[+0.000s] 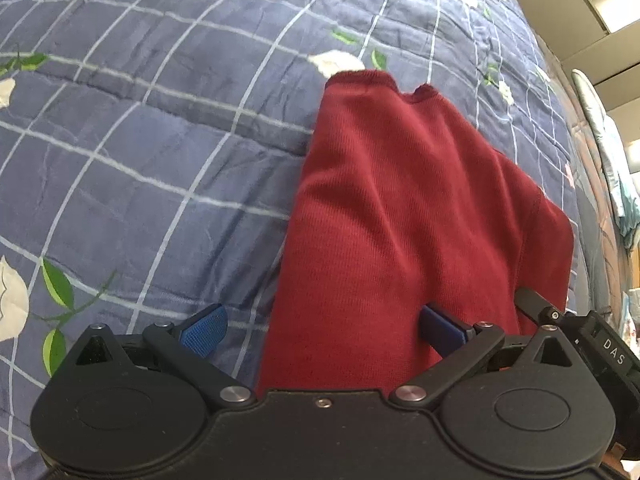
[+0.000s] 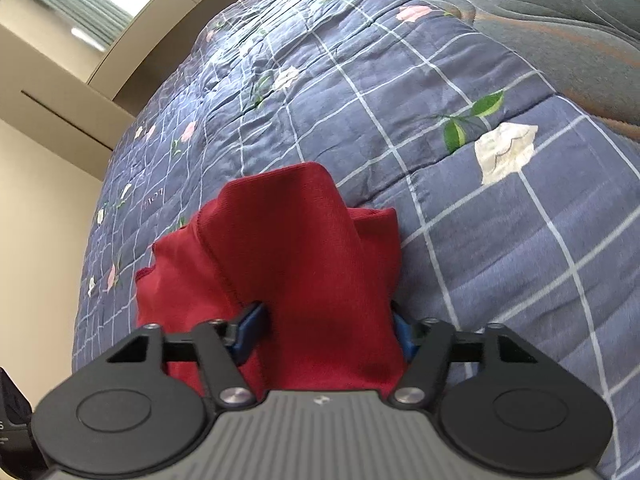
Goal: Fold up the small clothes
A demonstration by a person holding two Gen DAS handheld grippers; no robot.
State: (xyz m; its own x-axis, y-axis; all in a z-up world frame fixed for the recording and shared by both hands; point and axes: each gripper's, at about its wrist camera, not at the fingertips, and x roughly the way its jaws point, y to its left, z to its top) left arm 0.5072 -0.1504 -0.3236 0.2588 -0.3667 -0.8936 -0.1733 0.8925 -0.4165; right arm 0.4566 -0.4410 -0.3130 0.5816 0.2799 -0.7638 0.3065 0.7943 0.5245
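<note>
A small dark red knit garment lies folded lengthwise on the blue checked quilt. My left gripper is wide open, its blue fingers straddling the garment's near left edge; the cloth lies between the jaws but is not pinched. In the right wrist view the same red garment bunches up between my right gripper's blue fingers, which stand apart with cloth filling the gap. The other gripper's black body shows at the left view's right edge.
The quilt with white and pink flowers covers the bed. A grey-green patterned blanket lies at the far right. Beige wardrobe panels stand beyond the bed. Light fabric sits at the bed's right edge.
</note>
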